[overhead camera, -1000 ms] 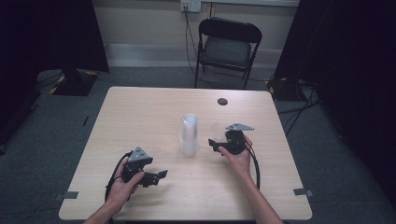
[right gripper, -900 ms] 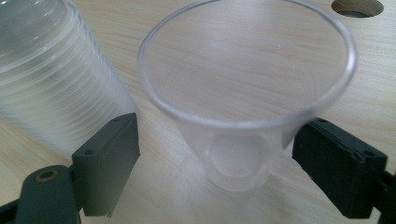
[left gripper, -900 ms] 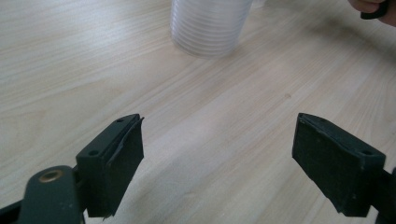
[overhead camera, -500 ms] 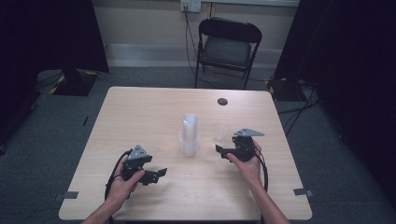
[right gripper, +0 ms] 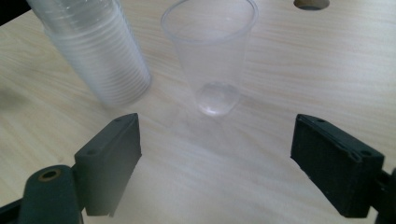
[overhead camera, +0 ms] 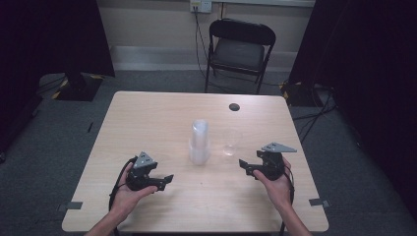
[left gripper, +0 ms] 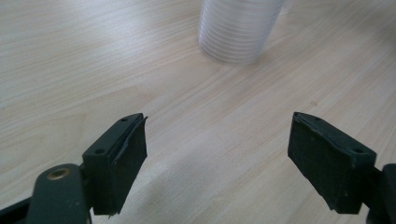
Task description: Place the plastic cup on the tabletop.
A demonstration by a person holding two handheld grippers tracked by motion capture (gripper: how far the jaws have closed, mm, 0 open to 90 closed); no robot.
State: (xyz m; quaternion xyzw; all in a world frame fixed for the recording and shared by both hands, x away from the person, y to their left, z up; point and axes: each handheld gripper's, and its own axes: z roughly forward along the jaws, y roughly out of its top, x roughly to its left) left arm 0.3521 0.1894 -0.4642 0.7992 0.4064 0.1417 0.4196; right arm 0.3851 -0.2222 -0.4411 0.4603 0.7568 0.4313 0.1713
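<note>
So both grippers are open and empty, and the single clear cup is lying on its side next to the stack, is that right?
Not quite. The single clear cup stands upright, mouth up, beside the stack of cups, as the right gripper view shows. The rest holds: the left gripper and the right gripper are both open with nothing between their jaws.

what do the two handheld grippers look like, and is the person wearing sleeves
Both are black. The left gripper and right gripper each carry a grey three-cornered plate on top and two blocky black jaws with flat pads and small screw holes. A black cable loops from the left one. The forearms are bare, with no sleeves in sight.
</note>
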